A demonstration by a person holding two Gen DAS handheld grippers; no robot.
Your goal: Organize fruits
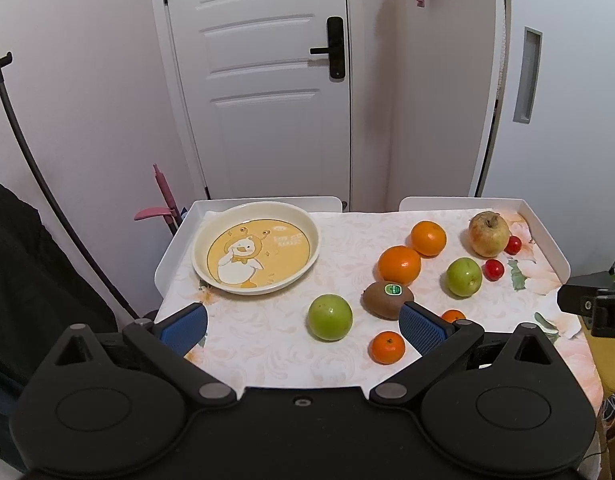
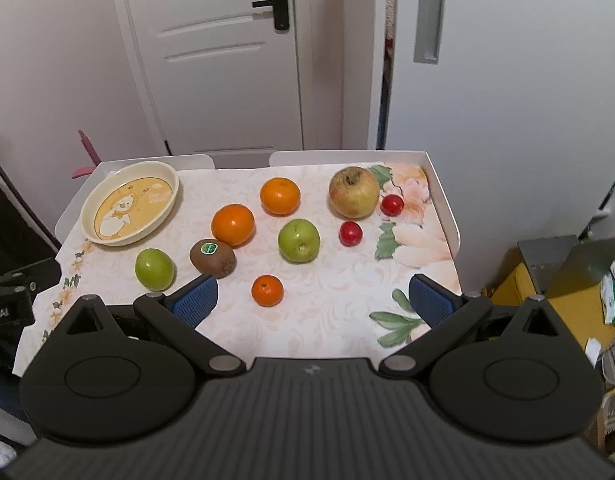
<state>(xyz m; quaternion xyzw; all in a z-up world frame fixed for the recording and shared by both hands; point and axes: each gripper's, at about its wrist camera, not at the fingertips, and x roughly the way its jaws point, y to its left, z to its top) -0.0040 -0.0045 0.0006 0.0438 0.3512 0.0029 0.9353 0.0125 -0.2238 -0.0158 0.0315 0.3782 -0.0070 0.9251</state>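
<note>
A cream plate with a duck picture (image 1: 255, 254) (image 2: 129, 204) sits empty at the table's far left. Loose fruit lies to its right: two green apples (image 1: 330, 323) (image 1: 463, 277), a kiwi (image 1: 387, 299), two oranges (image 1: 399, 265) (image 1: 428, 238), two small mandarins (image 1: 387, 347) (image 1: 452, 315), a yellowish apple (image 1: 488, 235) and two cherry tomatoes (image 1: 493, 269) (image 1: 513, 245). My left gripper (image 1: 303, 326) is open and empty, above the near edge by the near green apple. My right gripper (image 2: 313, 298) is open and empty, near a mandarin (image 2: 267, 290).
The table (image 2: 307, 320) has a floral cloth and raised white edges (image 2: 443, 200). A white door (image 1: 267, 80) stands behind it. A cardboard box and clutter (image 2: 563, 280) lie to the right, dark fabric (image 1: 27, 280) to the left.
</note>
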